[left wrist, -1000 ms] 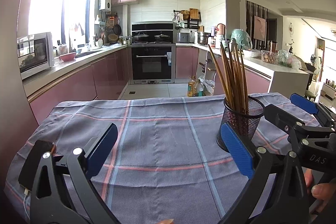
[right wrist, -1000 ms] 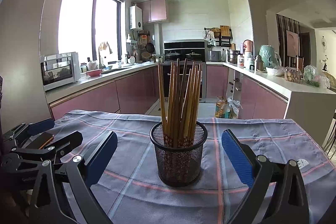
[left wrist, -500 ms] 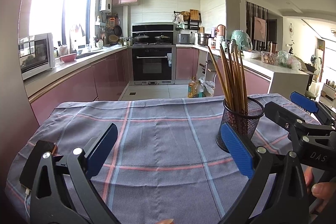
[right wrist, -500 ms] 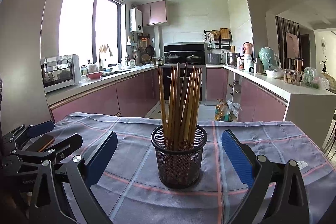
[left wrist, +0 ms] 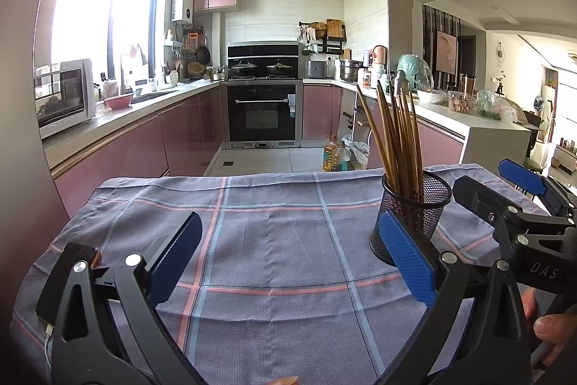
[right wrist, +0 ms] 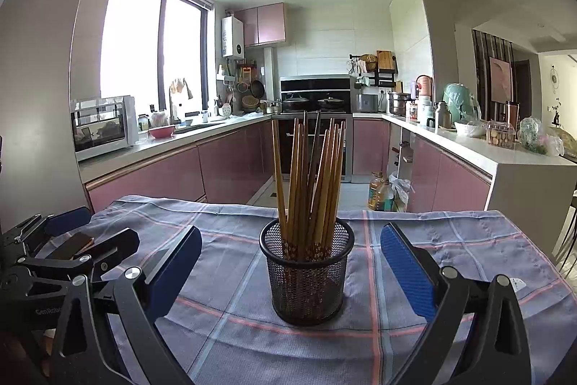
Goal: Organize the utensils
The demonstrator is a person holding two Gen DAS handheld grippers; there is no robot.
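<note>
Two low claw-mounted views across the tablecloth (left wrist: 274,240) toward the kitchen, sharing the chopstick holder (right wrist: 306,273).

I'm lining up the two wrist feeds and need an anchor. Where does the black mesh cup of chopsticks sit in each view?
Left wrist view: the mesh cup stands right of centre, partly behind the left gripper's right-hand finger.
Right wrist view: the mesh cup stands dead centre, between the right gripper's open fingers, touching neither.
Shared landmark: the black oven on the far wall.

Right gripper (right wrist: 290,271) spread wide, empty; mesh holder (right wrist: 307,273) with chopsticks (right wrist: 310,183) centred between fingers.
</note>
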